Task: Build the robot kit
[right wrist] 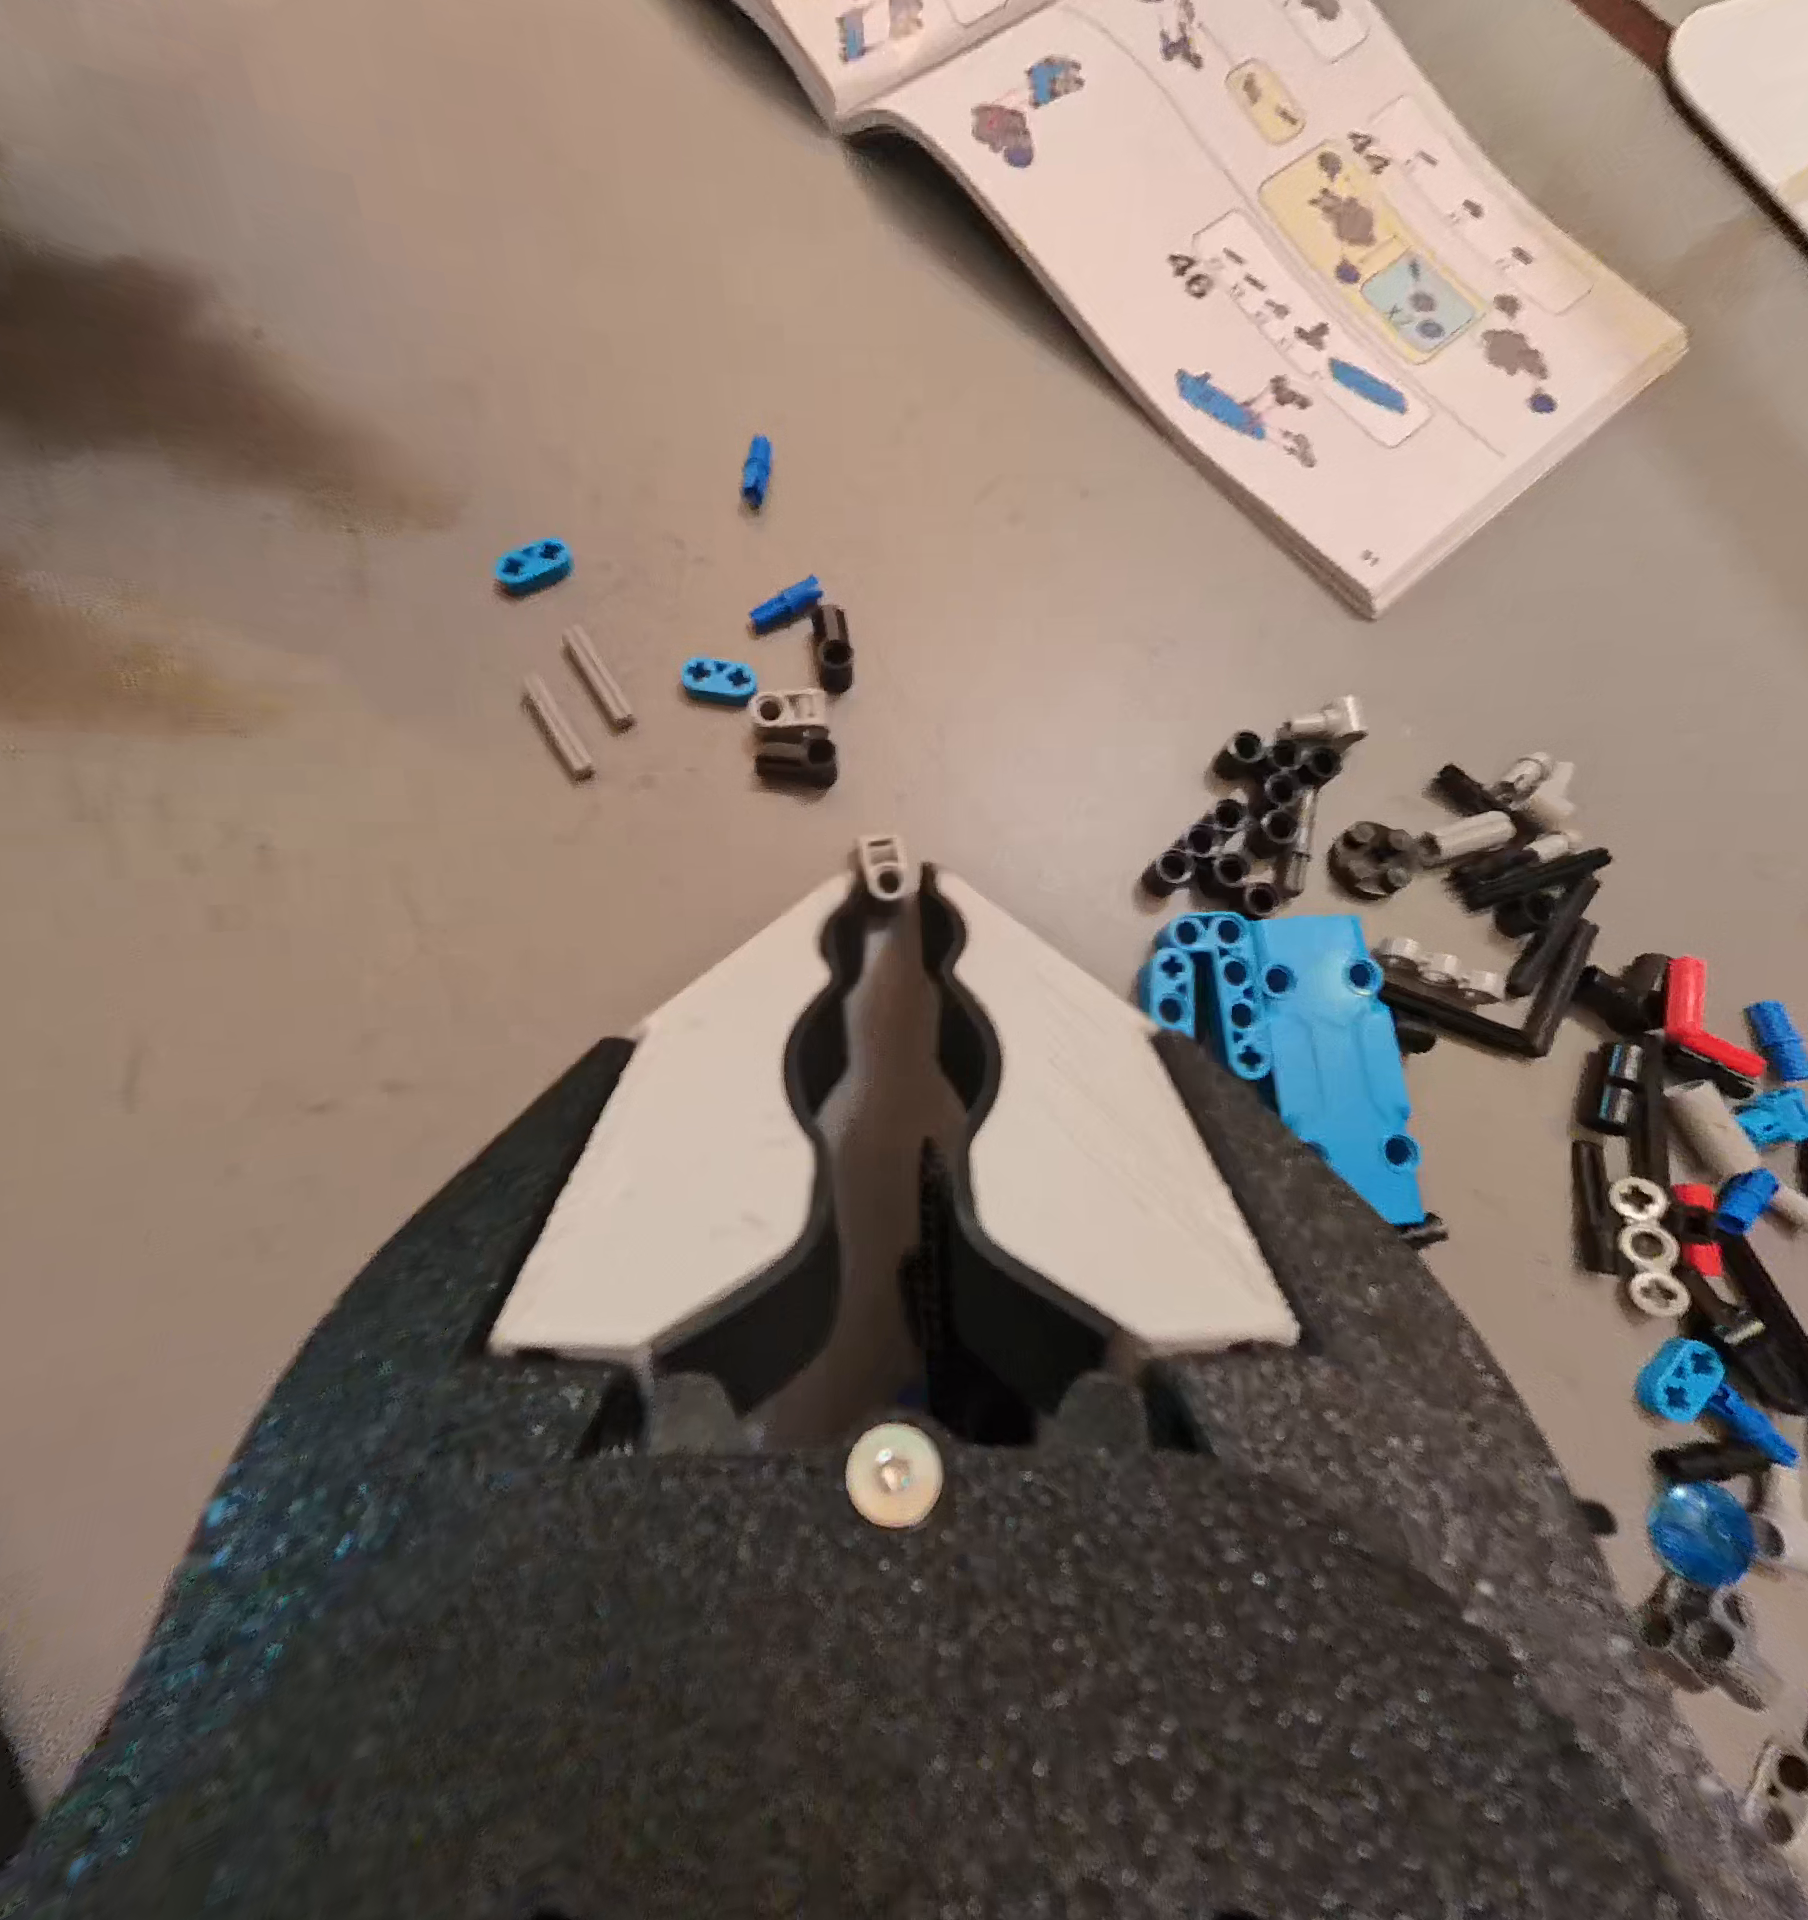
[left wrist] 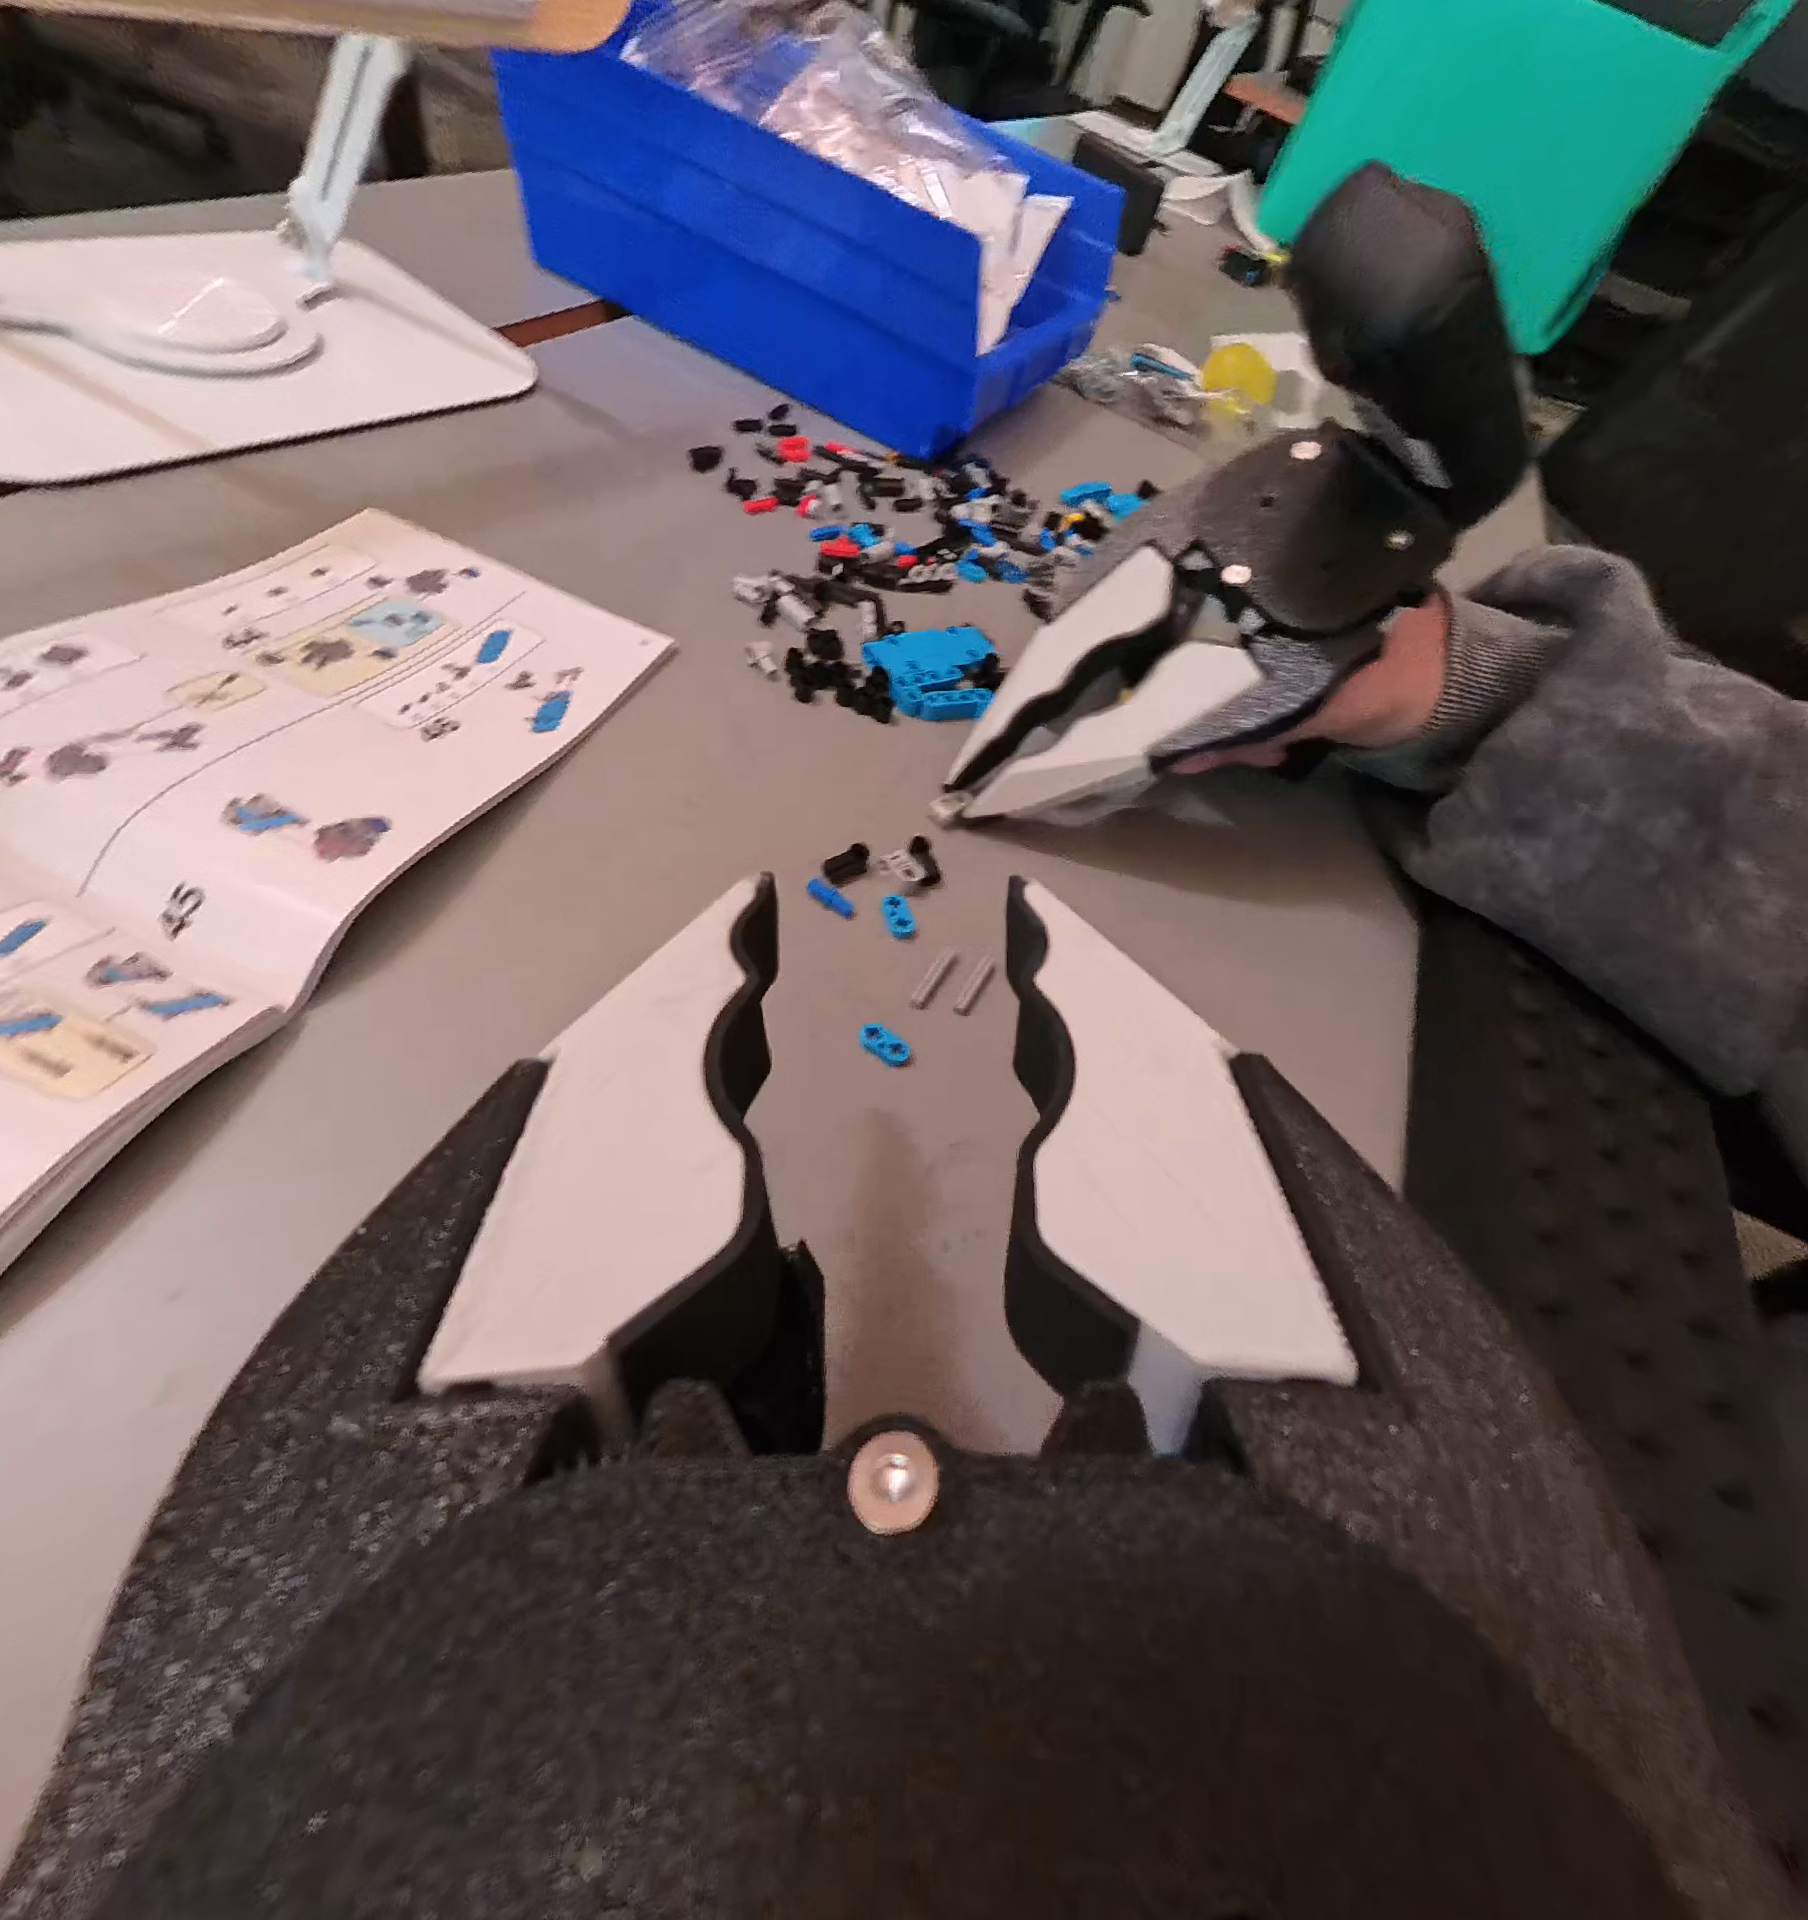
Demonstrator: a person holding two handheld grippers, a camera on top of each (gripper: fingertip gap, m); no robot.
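Note:
My right gripper (right wrist: 892,881) is shut on a small grey connector piece (right wrist: 882,864) at its tips, low over the grey table; it also shows in the left wrist view (left wrist: 954,802), held by a hand in a grey sleeve. My left gripper (left wrist: 889,894) is open and empty, its jaws wide apart over a small group of sorted parts: two blue oval links (left wrist: 884,1042), two grey axles (left wrist: 954,982), a blue pin (left wrist: 829,896) and black and grey connectors (left wrist: 905,860). The same group lies just ahead of the right gripper (right wrist: 713,677).
A pile of loose black, blue, red and grey building pieces (left wrist: 910,540) with a larger blue panel (right wrist: 1326,1049) lies right of the sorted group. An open instruction booklet (left wrist: 204,831) lies to the left. A blue bin with plastic bags (left wrist: 806,239) and a white stand base (left wrist: 183,353) are behind. The left gripper's tips are roughly 15 cm from the right gripper's. About 6 cm separates my right fingertips from the blue pin (left wrist: 829,896). It is also in sight in the right wrist view (right wrist: 794,614).

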